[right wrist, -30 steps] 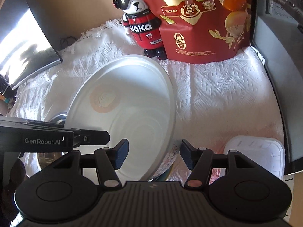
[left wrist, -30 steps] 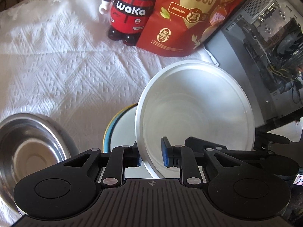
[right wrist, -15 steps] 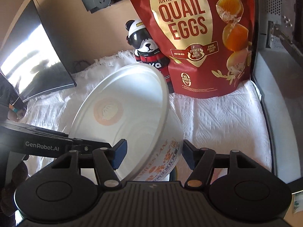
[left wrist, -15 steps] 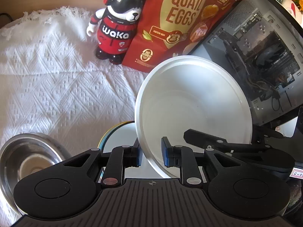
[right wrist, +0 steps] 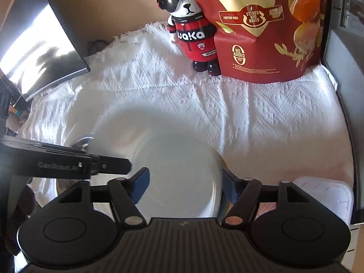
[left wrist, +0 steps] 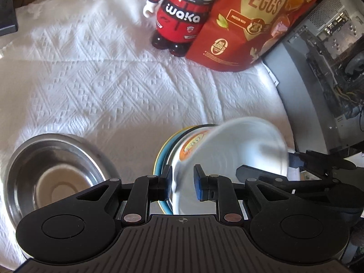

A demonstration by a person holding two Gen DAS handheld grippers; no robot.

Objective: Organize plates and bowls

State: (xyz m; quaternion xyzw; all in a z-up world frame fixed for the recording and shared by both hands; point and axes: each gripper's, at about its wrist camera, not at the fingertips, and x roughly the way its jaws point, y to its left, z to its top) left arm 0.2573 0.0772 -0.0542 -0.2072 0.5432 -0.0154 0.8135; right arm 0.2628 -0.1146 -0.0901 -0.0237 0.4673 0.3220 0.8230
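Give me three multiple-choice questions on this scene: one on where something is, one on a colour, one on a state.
1. In the left wrist view, the steel bowl sits where from the white bowl? A) left B) right C) inside it
2. The quail eggs bag is mainly A) green B) red C) blue
3. The white bowl is A) upside down B) broken C) tilted, rim in the left gripper
Answers: A, it lies at the picture's left; B, its front is red; C, the gripper pinches its slanted rim.
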